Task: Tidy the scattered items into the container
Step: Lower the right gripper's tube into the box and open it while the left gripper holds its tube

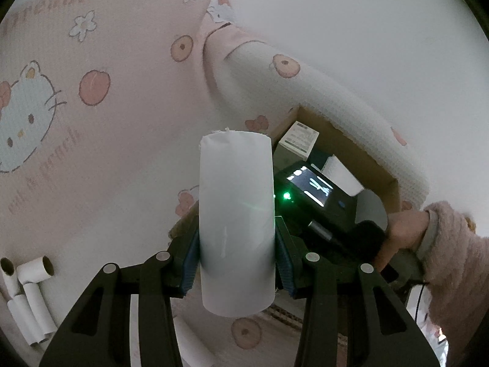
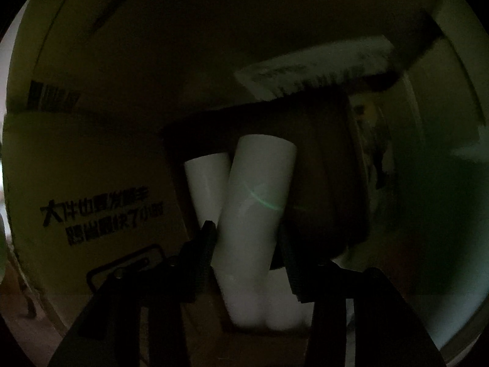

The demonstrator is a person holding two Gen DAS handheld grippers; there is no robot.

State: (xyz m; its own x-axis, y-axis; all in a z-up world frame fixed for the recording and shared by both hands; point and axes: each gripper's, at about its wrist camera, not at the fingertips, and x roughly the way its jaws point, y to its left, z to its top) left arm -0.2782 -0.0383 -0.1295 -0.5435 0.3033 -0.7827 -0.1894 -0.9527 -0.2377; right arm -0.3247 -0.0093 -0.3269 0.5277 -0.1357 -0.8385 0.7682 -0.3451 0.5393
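1. A plain white paper tube point(image 1: 236, 223) with a slightly ragged far rim is seen standing upright between the blue-padded fingers point(image 1: 190, 263) of the left gripper point(image 1: 237, 263); both pads are pressed against its sides, low on its length, so the tube is held.
2. More white tubes point(image 1: 26, 293) are seen scattered at the near left on the pink cartoon-printed cloth point(image 1: 101, 122).
3. To the right of the held tube, an open cardboard box point(image 1: 360, 150) is seen on the cloth, with a small printed carton point(image 1: 301, 140) inside; the right-hand device and a hand point(image 1: 400, 235) in a fluffy pink sleeve are lowered into it.
4. In the dark right wrist view, a second white tube point(image 2: 253, 214) is seen between the fingers of the right gripper point(image 2: 247, 263), inside the box.
5. The left pad touches this tube; contact at the right pad seems likely, but the view is too dim to tell.
6. Another white tube point(image 2: 206, 180) lies just left of it, against the printed box wall point(image 2: 101, 208).
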